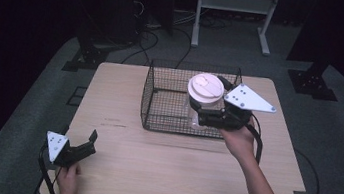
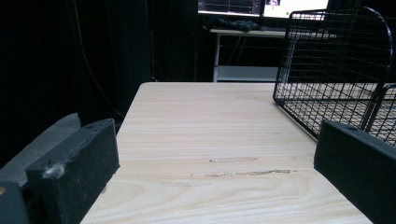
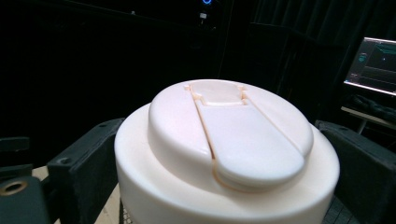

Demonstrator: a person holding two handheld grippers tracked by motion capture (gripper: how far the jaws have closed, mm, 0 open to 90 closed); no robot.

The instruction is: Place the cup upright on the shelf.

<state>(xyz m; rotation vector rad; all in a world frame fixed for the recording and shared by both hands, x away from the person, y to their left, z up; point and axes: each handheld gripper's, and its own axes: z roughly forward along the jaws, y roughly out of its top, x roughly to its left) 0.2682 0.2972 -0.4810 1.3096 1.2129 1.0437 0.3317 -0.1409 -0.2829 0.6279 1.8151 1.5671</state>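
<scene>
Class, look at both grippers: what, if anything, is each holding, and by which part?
The right gripper grips the white-lidded container by its body, just under the lid. The left gripper holds nothing.

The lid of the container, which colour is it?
The lid is creamy white with a flip tab; it shows best in the right gripper view.

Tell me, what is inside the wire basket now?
Inside the wire basket, the right gripper holds a clear container with a white lid. The rest of the floor looks bare; the part under the container is hidden.
</scene>
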